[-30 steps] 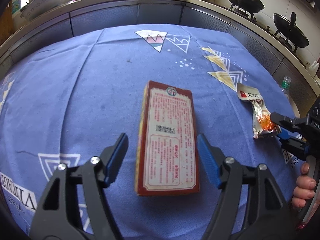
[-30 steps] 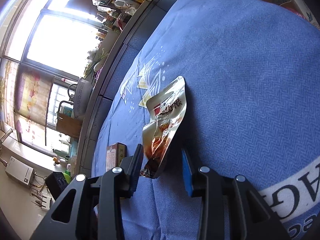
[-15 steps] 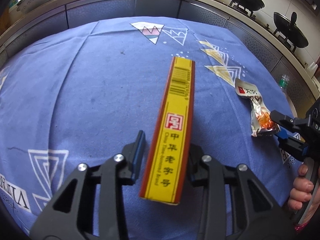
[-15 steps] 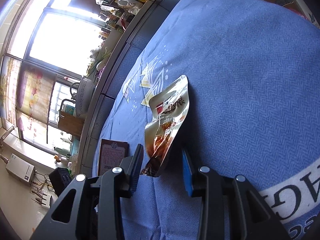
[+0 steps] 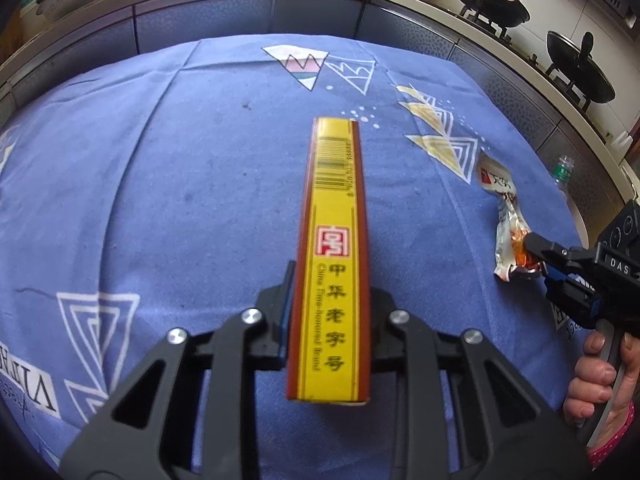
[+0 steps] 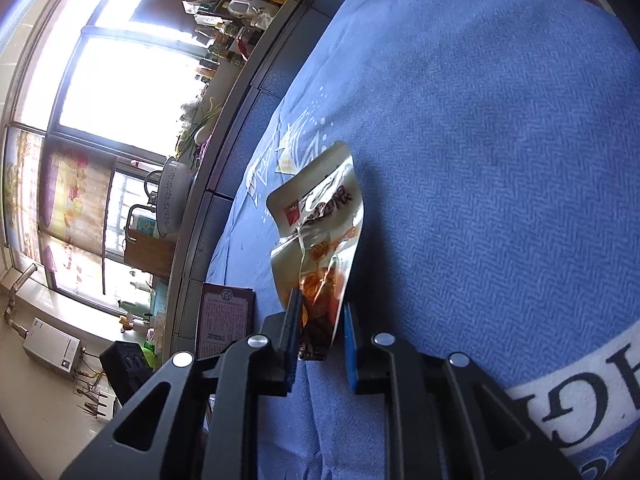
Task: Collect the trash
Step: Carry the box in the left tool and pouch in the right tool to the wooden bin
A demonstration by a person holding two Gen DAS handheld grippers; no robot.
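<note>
On the blue cloth point(image 5: 160, 200) of the table, both grippers have just been closing, each on its own piece of trash. Left gripper point(image 5: 330, 312): a second ago the box point(image 5: 334, 248) lay flat, label side up, between wide-spread fingers; it now stands on its narrow edge, yellow side uppermost, with the pads clamped against its two broad faces. Right gripper point(image 6: 320, 332): its jaws, half open around the wrapper point(image 6: 320, 232) a moment earlier, have narrowed onto the wrapper's crumpled near end; the left pad touches the foil, while a thin gap seems to remain at the right pad, so the pinch may be incomplete. The wrapper's far end rests on the cloth. Judged from this, both items are secured or nearly so, and lifting toward a bin, not visible here, would follow.
</note>
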